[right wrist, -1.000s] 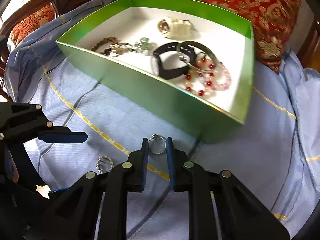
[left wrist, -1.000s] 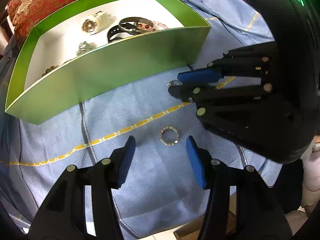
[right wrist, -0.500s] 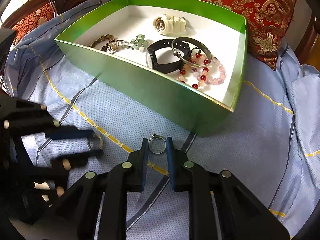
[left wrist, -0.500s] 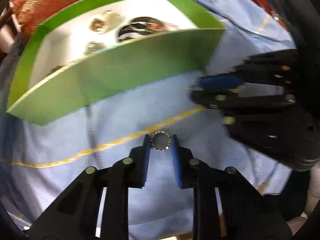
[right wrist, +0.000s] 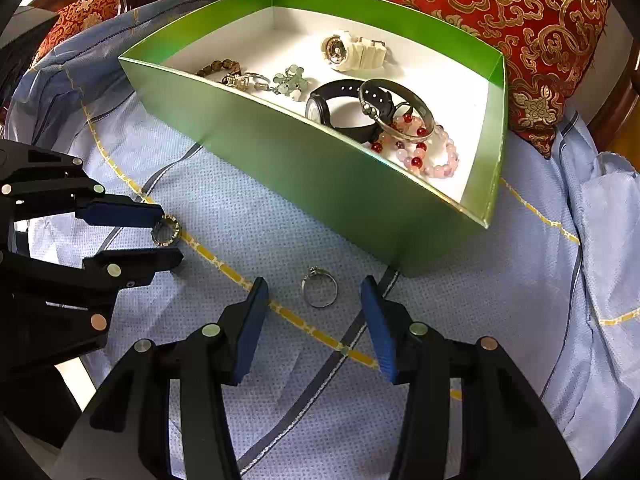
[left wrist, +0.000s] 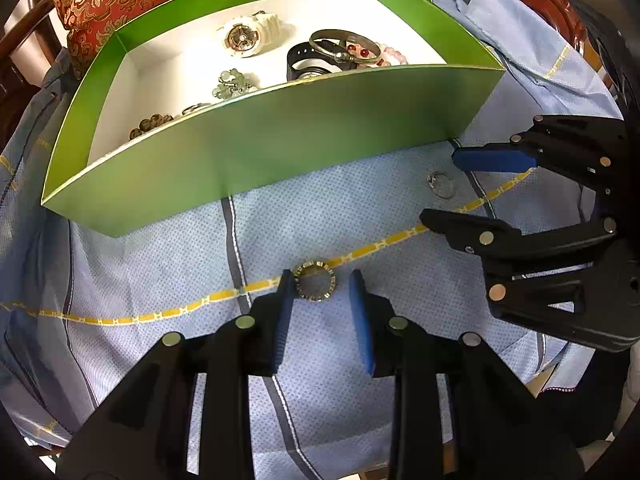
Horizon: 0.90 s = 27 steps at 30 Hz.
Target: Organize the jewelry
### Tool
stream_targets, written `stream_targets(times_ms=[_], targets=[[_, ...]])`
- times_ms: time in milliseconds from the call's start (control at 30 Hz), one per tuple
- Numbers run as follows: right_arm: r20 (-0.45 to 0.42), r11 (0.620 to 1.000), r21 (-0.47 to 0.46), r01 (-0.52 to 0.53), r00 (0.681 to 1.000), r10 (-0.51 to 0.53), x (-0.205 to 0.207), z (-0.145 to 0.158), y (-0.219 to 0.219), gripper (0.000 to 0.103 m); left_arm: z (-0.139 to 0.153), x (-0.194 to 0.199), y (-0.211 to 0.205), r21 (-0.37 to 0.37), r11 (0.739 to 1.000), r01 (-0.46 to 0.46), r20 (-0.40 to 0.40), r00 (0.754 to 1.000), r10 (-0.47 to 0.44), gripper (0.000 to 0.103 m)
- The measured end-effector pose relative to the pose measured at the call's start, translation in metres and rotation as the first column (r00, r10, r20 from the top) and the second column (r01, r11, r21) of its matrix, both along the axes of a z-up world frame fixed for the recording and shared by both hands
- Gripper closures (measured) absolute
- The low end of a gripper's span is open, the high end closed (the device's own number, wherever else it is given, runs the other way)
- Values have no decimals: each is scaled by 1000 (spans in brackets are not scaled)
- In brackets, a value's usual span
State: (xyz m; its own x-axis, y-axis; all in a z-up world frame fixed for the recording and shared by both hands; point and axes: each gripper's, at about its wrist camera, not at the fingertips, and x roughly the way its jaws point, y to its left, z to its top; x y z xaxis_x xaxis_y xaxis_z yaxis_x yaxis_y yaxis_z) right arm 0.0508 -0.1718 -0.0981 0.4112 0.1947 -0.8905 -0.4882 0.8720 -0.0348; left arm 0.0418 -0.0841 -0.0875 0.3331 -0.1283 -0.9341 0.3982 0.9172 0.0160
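Note:
A studded gold ring (left wrist: 315, 286) lies on the blue cloth between the blue pads of my left gripper (left wrist: 320, 274). Its jaws are opening; the ring touches the left pad and a gap shows on the right. A thin silver ring (right wrist: 320, 286) rests on the cloth between the fingers of my right gripper (right wrist: 315, 282), whose jaws are also opening and stand well clear of it. The green box (right wrist: 300, 160) sits just beyond, holding watches, a bangle and bead bracelets. Each view shows the other gripper from the side: the right gripper (left wrist: 440, 188) and the left gripper (right wrist: 170, 236).
A red cushion (right wrist: 520, 20) with gold pattern lies behind the box, with a wooden chair frame (left wrist: 552, 0) around it. The cloth (left wrist: 160, 260) carries yellow stripes and bunches into folds at the right (right wrist: 600, 200).
My left gripper closed in on the studded ring, then its jaws parted a little. My right gripper spread its jaws and the thin silver ring it pinched now lies on the cloth.

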Motion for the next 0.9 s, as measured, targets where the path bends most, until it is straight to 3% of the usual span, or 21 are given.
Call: stream_targets(times_ms=[900], targets=[[9, 1000, 3, 6, 1000, -6, 1, 0, 0, 57, 1, -14, -10, 19, 1000, -23, 49, 999, 22, 75]])
